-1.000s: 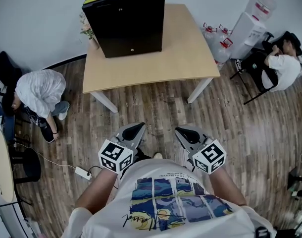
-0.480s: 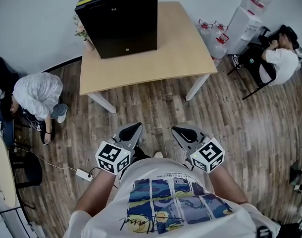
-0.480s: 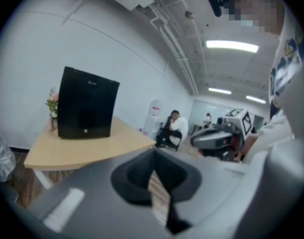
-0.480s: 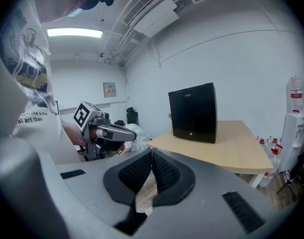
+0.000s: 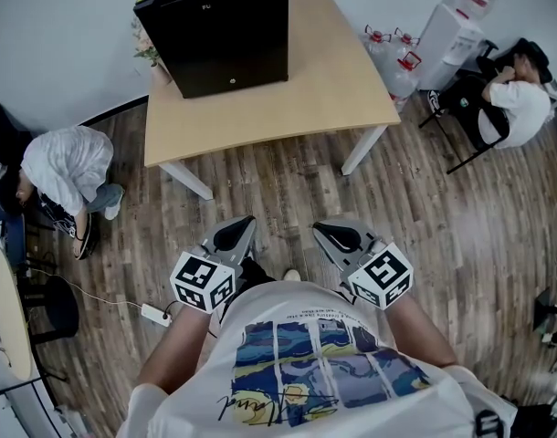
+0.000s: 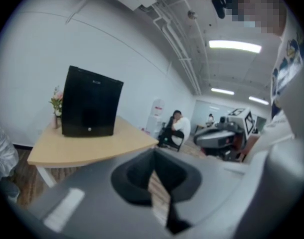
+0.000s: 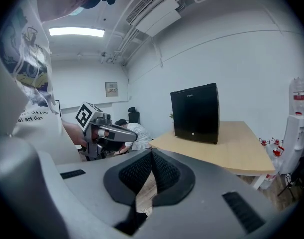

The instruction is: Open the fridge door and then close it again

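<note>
Room bright, light even. Long ceiling lights point(image 6: 234, 46) glow white in both gripper views. Head view sharp in middle, bent at edges. Floor point(image 5: 484, 213) bit shiny at right. Fridge point(image 5: 215, 30) flat black, little detail. Gripper views round, black corners, walls curved. Left gripper point(image 6: 153, 156) close up, blurry. Right gripper point(image 7: 151, 156) sharper, pad bumps clear.
</note>
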`<state>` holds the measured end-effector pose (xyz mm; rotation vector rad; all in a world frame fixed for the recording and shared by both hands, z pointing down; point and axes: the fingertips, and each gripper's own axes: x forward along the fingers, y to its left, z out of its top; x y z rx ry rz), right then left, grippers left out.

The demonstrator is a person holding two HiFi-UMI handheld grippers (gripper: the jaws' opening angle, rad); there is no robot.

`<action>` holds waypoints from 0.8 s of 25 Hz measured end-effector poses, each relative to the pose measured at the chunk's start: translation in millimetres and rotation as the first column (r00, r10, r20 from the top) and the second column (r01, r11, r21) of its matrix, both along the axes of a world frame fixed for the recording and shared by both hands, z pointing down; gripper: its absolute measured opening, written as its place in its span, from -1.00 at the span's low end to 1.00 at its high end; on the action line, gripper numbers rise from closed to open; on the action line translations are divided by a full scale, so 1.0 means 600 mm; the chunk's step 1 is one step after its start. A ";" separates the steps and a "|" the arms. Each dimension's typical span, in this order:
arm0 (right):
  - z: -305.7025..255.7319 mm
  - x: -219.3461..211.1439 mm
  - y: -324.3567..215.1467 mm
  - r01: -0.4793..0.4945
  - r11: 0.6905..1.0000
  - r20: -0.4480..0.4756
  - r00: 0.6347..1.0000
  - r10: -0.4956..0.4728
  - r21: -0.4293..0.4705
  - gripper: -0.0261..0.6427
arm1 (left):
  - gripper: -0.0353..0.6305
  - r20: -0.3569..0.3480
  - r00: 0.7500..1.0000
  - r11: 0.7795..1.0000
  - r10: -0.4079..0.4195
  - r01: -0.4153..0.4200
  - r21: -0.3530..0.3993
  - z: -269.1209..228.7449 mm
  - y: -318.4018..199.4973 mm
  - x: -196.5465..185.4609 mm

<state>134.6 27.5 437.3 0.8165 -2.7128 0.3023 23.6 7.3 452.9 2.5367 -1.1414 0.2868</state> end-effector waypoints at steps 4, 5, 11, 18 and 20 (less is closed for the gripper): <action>0.003 -0.001 0.004 0.001 1.000 -0.002 1.000 -0.001 0.000 -0.88 | -0.87 0.004 1.000 1.000 -0.009 0.009 0.002 0.000 0.000 -0.008; 0.003 -0.001 0.005 0.000 1.000 -0.002 1.000 0.000 -0.002 -0.88 | -0.87 0.005 1.000 1.000 -0.013 0.013 0.000 0.001 -0.001 -0.011; 0.008 0.001 0.004 -0.008 1.000 0.004 1.000 0.008 -0.015 -0.88 | -0.87 0.005 0.999 0.999 -0.036 0.036 -0.013 0.006 -0.009 -0.027; 0.014 0.011 0.006 -0.014 1.000 0.008 1.000 0.014 -0.020 -0.88 | -0.87 0.010 0.999 0.999 -0.033 0.033 -0.010 0.010 -0.014 -0.016; 0.014 0.015 0.004 -0.015 1.000 0.012 1.000 0.015 -0.019 -0.88 | -0.87 0.012 0.999 0.999 -0.031 0.031 -0.008 0.010 -0.017 -0.012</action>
